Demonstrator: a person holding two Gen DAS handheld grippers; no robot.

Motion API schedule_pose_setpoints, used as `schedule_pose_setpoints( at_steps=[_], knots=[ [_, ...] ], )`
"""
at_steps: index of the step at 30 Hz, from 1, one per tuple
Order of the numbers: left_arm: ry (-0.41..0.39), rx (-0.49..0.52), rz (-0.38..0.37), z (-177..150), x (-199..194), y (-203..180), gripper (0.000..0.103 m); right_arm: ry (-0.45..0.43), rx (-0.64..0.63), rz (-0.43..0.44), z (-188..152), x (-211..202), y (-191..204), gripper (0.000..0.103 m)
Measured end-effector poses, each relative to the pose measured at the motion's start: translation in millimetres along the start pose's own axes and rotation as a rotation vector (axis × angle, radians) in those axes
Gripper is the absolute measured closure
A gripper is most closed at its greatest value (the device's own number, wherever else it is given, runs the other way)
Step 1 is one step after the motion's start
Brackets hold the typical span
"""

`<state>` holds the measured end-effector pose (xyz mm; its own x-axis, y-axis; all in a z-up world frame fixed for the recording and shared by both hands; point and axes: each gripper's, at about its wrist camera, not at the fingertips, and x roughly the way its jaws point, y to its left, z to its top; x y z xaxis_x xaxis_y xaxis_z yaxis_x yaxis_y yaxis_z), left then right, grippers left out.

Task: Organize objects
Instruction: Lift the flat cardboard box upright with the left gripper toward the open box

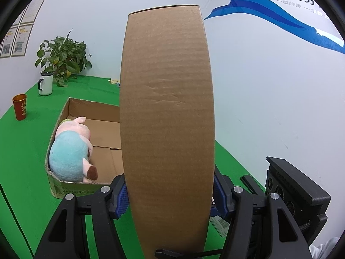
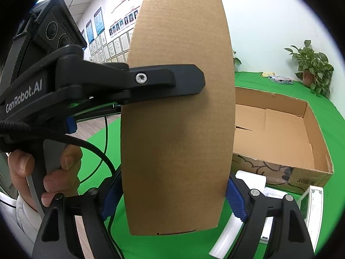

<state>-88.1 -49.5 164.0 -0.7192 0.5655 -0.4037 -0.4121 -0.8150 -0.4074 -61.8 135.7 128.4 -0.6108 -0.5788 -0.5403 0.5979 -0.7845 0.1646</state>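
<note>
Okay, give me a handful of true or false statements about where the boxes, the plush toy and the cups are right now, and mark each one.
1. Both grippers clamp the same small cardboard box. True: the left gripper and the right gripper each squeeze it between blue pads.
2. The plush pig lies on the green tablecloth outside the carton. False: it lies inside the open carton, against its left wall.
3. A red cup stands on the green tablecloth. True.
4. The white mug lies tipped over. False: it stands upright, near the potted plant.
5. The open carton is full to the brim. False: most of its floor is bare.
</note>
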Motion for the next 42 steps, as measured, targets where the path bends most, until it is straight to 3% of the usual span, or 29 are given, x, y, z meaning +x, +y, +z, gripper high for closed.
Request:
schedule_pose_setpoints(
  at_steps=[12,22,31,42],
  knots=[
    [-0.005,-0.042,0.018,-3,6,21,0.043,0.033,0.009,0.01,7,19,-1,0.02],
    [-0.029,-0.036,0.025,-8,8,17,0.043,0.037,-0.003,0.008,5,18,-1,0.02],
    [-0.041,-0.014,0.017,3,8,13,0.043,0.022,0.0,0.003,13,16,-2,0.02],
    [-0.04,-0.022,0.017,27,24,41,0.043,0.029,0.006,0.012,34,34,-13,0.02]
  ],
)
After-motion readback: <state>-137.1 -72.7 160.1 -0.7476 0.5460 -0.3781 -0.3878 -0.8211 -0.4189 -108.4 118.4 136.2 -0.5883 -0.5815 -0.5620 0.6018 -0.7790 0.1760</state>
